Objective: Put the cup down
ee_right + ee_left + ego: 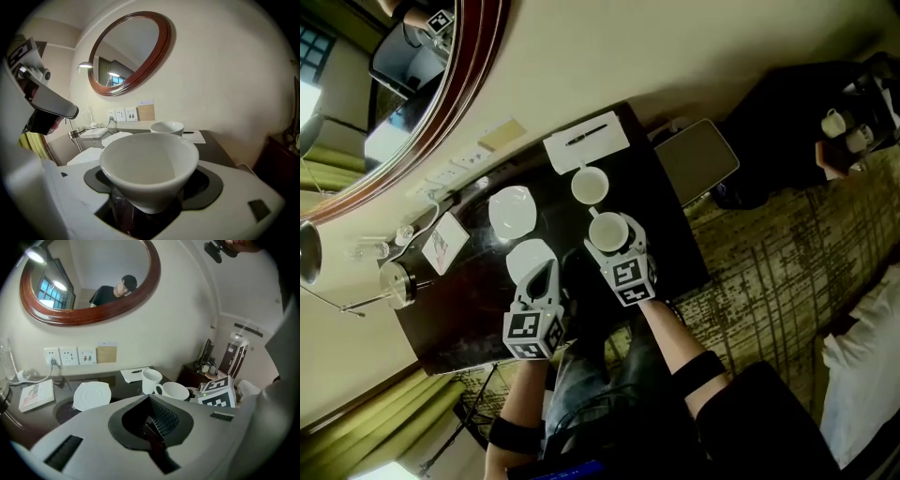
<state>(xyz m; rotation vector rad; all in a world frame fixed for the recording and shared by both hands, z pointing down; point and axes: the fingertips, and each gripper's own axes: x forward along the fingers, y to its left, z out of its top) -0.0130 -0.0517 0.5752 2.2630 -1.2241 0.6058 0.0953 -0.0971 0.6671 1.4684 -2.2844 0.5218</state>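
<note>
Closest in, the left tool (546,271) has its 2 jaws pressed together with nothing between them. It hangs over the near part of the dark surface (661,220), above a white saucer (526,253) that its tip partly covers in the head view.

Just to its right, the right tool (610,242) has its jaws spread wide around a white cup (607,230) and grips it by the lower body. The cup is upright, rim up, and empty inside. It is over the middle of the surface, between the near edge and a second cup (590,185); whether its base touches the surface cannot be told.

The second cup stands just beyond it, apart from it. Left of that, a second saucer (512,210) lies flat on the surface.

Farther back, a white notepad (586,142) with a pen (586,137) on it lies at the far edge, by the wall. At the left end of the surface are a booklet (443,242) and a chrome lamp base (397,282).

On the wall behind are a row of sockets (70,356) and, higher up, an oval mirror (93,273) in a wooden frame.
</note>
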